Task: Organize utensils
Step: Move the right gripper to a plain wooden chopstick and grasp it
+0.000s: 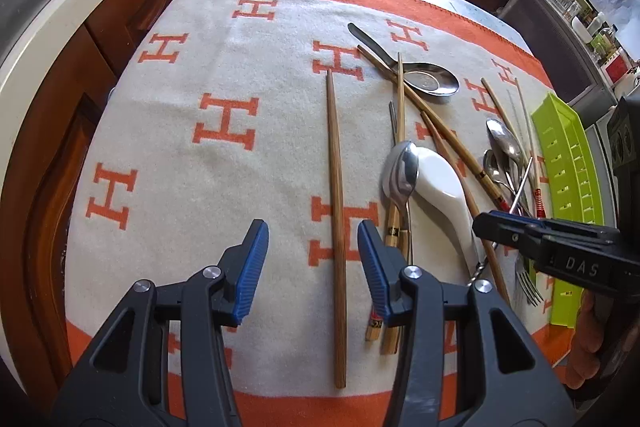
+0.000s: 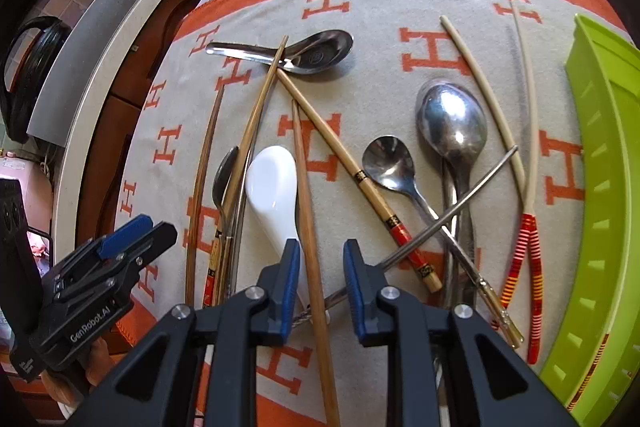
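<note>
A: Two claws, both held over the surface. What is the left claw point(image 1: 313, 269) doing?

B: Its blue pads point(image 1: 252, 267) stand wide apart and grip nothing. A single brown chopstick point(image 1: 335, 211) lies on the blanket point(image 1: 200, 147) between and below them, running straight away from the claw, touching neither pad.

A: And just to the right of that claw?

B: A steel spoon point(image 1: 402, 169) lies bowl-down partly over a white ceramic spoon point(image 1: 444, 187), with bamboo chopsticks point(image 1: 394, 239) alongside. Farther ahead sits a wide metal soup spoon point(image 1: 430, 79) with two chopsticks crossing its handle.

A: The right claw point(image 2: 321, 281)?

B: Parted too, though less widely, and empty. A brown chopstick point(image 2: 310, 227) passes between its pads, lying on the blanket below. The white ceramic spoon's handle runs under the left pad point(image 2: 290, 283). A thin metal rod point(image 2: 452, 207) slants up and to the right from beside the right pad.

A: What lies ahead of it?

B: A small steel spoon point(image 2: 386, 161) and a larger one point(image 2: 452, 125), bowls up, their handles crossing under the rod. Right of those, two pale chopsticks point(image 2: 528, 239) with red-and-yellow striped ends.

A: And the tray?

B: A lime-green tray point(image 2: 608, 167) with slotted walls sits at the far right of the right claw, beside the striped chopsticks. I cannot tell what lies inside it.
</note>
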Tool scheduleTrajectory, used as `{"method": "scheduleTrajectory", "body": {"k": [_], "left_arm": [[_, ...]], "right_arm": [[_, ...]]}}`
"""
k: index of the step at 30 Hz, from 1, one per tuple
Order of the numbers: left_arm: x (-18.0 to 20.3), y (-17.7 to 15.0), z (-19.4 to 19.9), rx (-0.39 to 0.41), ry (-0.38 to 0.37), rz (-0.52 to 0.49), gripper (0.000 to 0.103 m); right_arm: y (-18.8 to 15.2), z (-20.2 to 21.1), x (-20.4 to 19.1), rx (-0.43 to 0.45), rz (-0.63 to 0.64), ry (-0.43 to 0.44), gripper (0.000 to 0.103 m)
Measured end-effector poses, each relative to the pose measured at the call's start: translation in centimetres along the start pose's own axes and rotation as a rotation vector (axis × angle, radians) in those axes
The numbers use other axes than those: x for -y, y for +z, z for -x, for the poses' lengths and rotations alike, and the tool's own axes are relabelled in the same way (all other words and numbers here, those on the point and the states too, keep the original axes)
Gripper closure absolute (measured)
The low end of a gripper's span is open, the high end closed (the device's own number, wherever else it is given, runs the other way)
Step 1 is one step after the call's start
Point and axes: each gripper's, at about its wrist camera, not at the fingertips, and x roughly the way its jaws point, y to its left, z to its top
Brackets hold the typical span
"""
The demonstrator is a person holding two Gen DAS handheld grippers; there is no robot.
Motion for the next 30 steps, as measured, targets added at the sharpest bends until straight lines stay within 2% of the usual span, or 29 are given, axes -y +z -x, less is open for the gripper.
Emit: {"method": "scheduleTrajectory", "body": {"k": [2,9,12,15,18,19,20,30], "left_arm": [[0.2,0.2,-0.3,-0.002,0.005,-0.007,0.06],[1.4,0.4,-1.6,-0.029,0.029,-0.037,0.06],[1.3,0.3,-2.5,-0.053,0.035,-0.026,0.065],[1.4,0.3,-2.6,-0.038,0.058,-0.029,0.07],[1.3,0.3,-2.7,-0.029,0.083,-0.03,0.086],[1.2,0.3,-2.7,-0.025,0.085,-0.024,0.096],[1.1,0.3,-2.7,-0.024,0.081,-0.015,0.099],[0.7,-1.6,-0.7,-0.024,0.049,0.057,0.099]], "right_arm": [[0.1,-0.2,0.1,-0.006,-0.002,0.014,0.094],[-0.1,-0.2,0.0,0.005,0.025,0.029,0.096],[-0.2,0.0,0.0,0.006,0.026,0.047,0.096],[-0.5,0.4,-0.1,0.013,0.031,0.059,0.097],[-0.7,0.8,0.0,0.02,0.029,0.072,0.097],[-0.8,1.0,0.0,0.023,0.029,0.076,0.097],[-0.9,1.1,0.1,0.025,0.028,0.08,0.097],[-2.3,2.5,0.4,0.056,0.043,0.109,0.097]]}}
